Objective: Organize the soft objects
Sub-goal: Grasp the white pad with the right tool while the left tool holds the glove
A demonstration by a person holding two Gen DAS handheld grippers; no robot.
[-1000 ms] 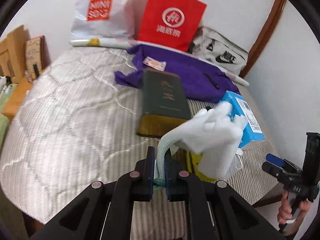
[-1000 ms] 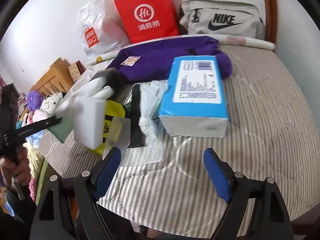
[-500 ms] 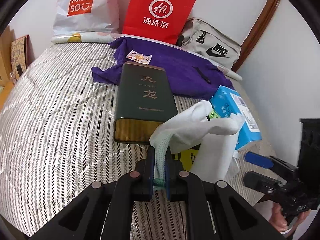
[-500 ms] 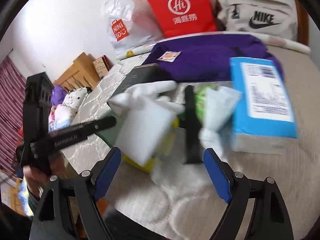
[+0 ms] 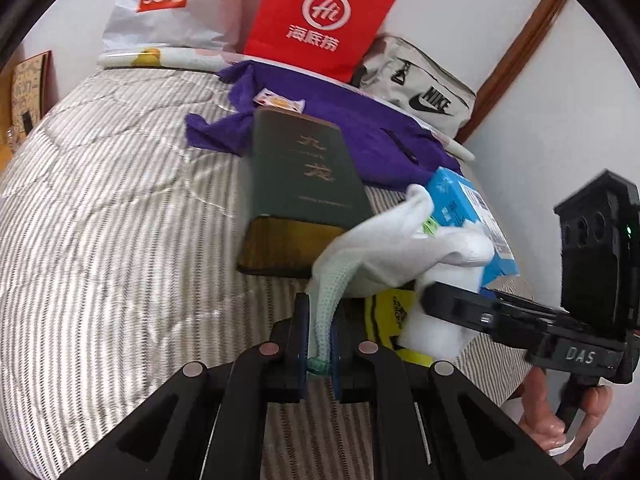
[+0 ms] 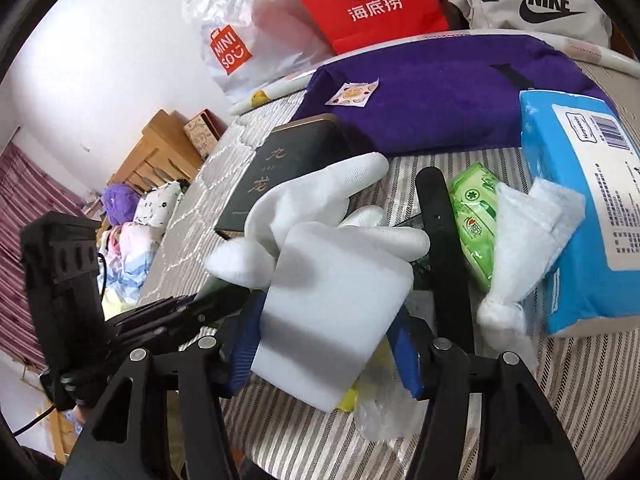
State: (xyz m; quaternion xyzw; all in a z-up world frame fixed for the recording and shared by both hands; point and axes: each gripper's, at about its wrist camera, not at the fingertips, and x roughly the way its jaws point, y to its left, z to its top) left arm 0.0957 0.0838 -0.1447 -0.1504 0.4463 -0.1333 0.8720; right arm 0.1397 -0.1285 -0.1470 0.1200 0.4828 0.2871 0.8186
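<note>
My left gripper (image 5: 319, 344) is shut on the green-edged cuff of a white glove (image 5: 384, 248) and holds it above the bed. A white sponge block (image 6: 332, 312) hangs with the glove (image 6: 320, 208), and my right gripper (image 6: 324, 344) has its blue pads on both sides of the block, closed on it. In the left wrist view the right gripper (image 5: 452, 304) reaches in from the right onto the sponge (image 5: 436, 332). A yellow sock (image 5: 394, 316) lies underneath.
On the striped bed (image 5: 100, 220) lie a dark green box (image 5: 304, 176), a purple cloth (image 6: 440, 88), a blue tissue pack (image 6: 584, 200), a green wipes pack (image 6: 472, 216), a black strap (image 6: 444, 248) and a white cloth (image 6: 524, 248). Bags stand along the far wall.
My right gripper has moved left to the hanging sponge and closed its pads on it. My left gripper still holds the glove cuff and has shifted slightly.
</note>
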